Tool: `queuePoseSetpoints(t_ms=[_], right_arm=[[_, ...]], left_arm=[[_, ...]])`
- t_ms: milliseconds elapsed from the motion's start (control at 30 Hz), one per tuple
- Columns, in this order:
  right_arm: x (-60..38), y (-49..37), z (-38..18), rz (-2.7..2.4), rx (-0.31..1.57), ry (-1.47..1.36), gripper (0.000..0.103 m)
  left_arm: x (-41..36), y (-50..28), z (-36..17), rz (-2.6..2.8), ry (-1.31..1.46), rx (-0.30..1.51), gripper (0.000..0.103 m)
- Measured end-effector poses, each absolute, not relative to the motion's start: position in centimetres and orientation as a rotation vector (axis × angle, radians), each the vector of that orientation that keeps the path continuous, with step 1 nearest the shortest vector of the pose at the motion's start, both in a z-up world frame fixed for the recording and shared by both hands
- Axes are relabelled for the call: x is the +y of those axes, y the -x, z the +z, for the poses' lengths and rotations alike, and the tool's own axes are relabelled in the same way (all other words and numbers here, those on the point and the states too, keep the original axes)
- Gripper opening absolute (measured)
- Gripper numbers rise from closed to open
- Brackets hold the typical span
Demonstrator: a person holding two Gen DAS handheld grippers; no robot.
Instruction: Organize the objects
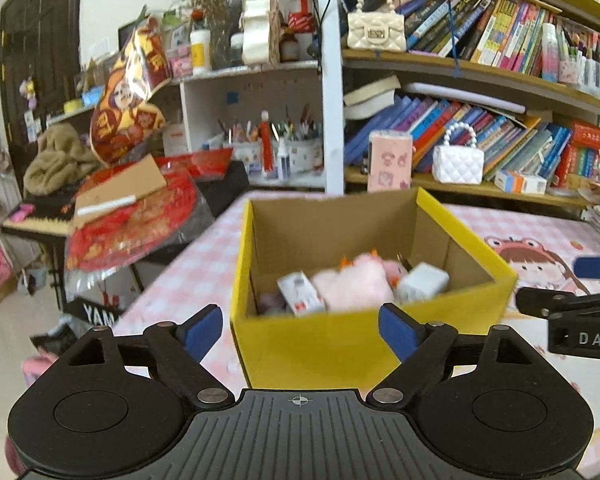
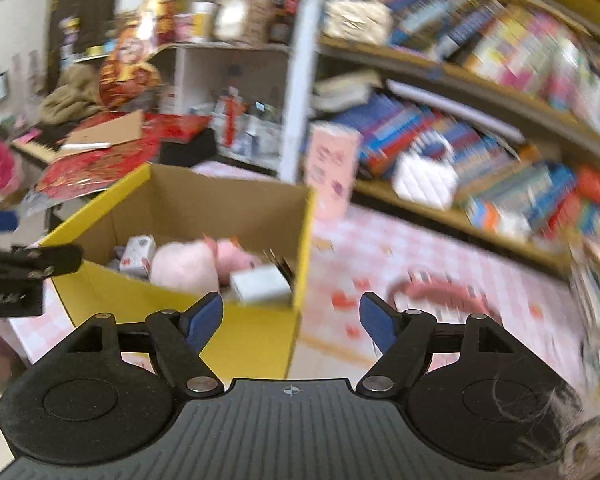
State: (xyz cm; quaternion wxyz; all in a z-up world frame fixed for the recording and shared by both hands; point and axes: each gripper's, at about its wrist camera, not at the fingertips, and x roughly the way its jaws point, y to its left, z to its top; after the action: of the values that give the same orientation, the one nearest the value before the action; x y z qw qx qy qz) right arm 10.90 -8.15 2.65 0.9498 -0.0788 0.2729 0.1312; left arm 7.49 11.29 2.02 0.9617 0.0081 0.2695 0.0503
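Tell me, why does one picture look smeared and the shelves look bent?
Right wrist view: motion blur smears the books, worst toward the right edge. Left wrist view: sharper, though the yellow box is slightly soft. Both views: the fisheye lens bows the straight shelves.

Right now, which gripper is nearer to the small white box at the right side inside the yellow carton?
Right. The right gripper hangs just before the white box, outside the yellow carton. The left gripper is at the carton's front wall, left of the box, both empty.
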Motion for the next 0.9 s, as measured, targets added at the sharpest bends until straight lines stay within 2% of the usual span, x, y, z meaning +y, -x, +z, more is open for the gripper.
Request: queuePoseSetpoints(t_ms=[367, 600, 900], right_arm=[[-11.1, -4.5, 1.0, 0.074, 0.593, 0.079, 0.079], [-12.9, -3.1, 0.1, -0.017, 0.658, -0.006, 0.087], [-15.7, -1.6, -0.1, -0.164, 0.639, -0.035, 0.102]], left_arm=[[9.0, -5.0, 0.2, 0.009, -0.012, 0.630, 0.089], [6.3, -4.6, 0.2, -0.047, -0.056, 0.628, 0.094], [3.0, -3.8, -0.3, -0.035, -0.068, 0.646, 0.098]])
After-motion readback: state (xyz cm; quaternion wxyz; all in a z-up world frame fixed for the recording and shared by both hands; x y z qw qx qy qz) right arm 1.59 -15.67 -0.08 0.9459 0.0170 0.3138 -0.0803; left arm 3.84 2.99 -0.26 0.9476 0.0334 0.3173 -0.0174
